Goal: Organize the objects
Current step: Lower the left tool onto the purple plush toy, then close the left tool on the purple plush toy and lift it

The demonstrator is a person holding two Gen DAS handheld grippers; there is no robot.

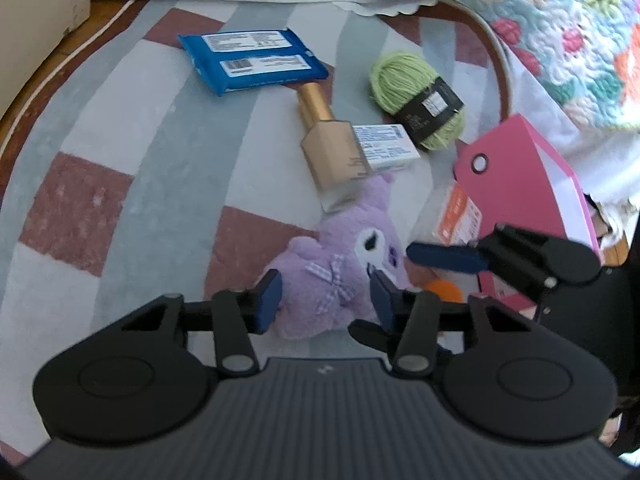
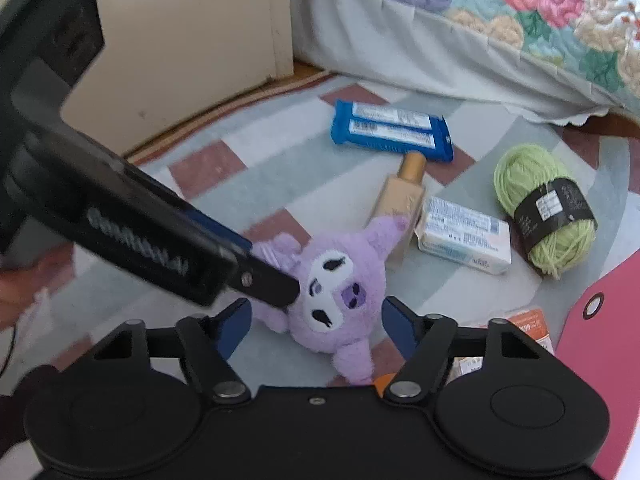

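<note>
A purple plush toy lies on the checked rug. In the left wrist view my left gripper has its blue pads pressed on both sides of the plush's body. One of its black fingers shows in the right wrist view, reaching in from the left onto the toy. My right gripper straddles the plush's head, with a gap at the left pad, so it is open. Its blue finger comes in from the right beside the head.
Beyond the plush lie a tan bottle with a gold cap, a white box, a blue pack and green yarn. A pink carton and an orange-labelled packet stand right. A quilted bed and white furniture border the rug.
</note>
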